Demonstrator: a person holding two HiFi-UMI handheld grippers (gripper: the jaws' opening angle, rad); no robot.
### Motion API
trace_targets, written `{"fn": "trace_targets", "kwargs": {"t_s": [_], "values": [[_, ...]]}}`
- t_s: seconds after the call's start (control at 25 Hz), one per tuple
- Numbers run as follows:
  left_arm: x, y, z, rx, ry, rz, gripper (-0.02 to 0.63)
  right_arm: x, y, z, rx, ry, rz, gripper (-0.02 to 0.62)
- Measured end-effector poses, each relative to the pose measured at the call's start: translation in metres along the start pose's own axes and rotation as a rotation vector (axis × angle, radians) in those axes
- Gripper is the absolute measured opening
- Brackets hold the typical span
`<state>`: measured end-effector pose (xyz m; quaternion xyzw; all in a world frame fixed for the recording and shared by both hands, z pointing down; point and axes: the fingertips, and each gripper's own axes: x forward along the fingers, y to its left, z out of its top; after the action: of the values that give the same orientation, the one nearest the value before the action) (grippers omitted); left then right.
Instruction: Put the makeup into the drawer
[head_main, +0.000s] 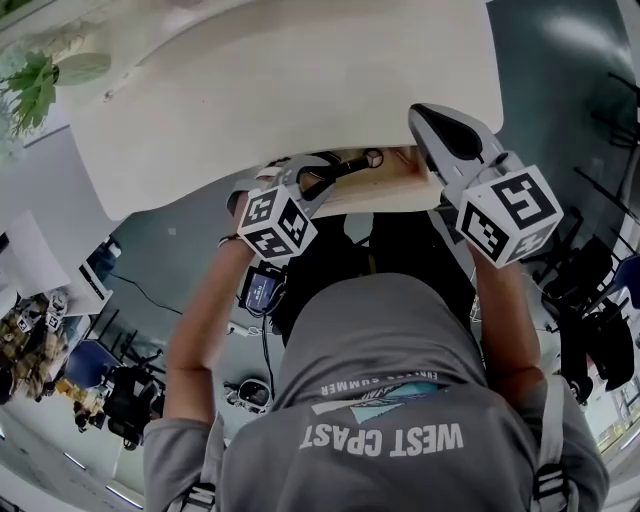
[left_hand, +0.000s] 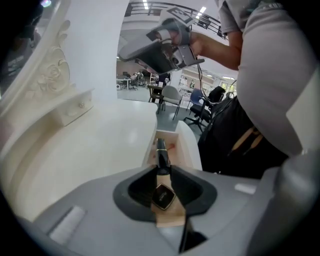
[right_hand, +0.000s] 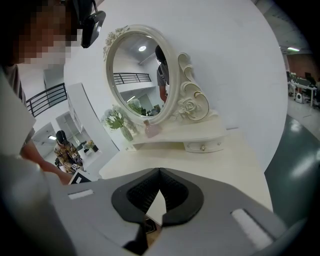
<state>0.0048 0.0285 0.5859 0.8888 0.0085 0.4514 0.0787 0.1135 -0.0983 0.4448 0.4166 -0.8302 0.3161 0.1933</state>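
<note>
1. Grey shirt (head_main: 380, 400) fills our head view's lower frame; at centre, the left gripper (head_main: 312, 183) holds the makeup (head_main: 348, 167) over the open drawer (head_main: 395, 190).
2. Left gripper view: we see jaws clamped on the makeup, its tip over the drawer.
3. Right gripper view: right gripper (right_hand: 159, 170) closed and empty, mirror (right_hand: 140, 75) upper left.

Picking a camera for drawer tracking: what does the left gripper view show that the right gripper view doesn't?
Left only: a black makeup tube clamped in the left gripper, the open drawer plainly ahead. Right only: the mirror's oval glass, a plant, a pink bottle. Both: the white tabletop, the mirror's carved frame, its small drawer.
</note>
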Motion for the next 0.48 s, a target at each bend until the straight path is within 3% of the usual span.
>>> {"fn": "trace_targets", "kwargs": {"t_s": [0.48], "values": [[0.054,-0.023,-0.021,-0.009,0.072,-0.152,0.084,0.010,-0.012,-0.018,0.033,0.040,-0.004,0.002]]}}
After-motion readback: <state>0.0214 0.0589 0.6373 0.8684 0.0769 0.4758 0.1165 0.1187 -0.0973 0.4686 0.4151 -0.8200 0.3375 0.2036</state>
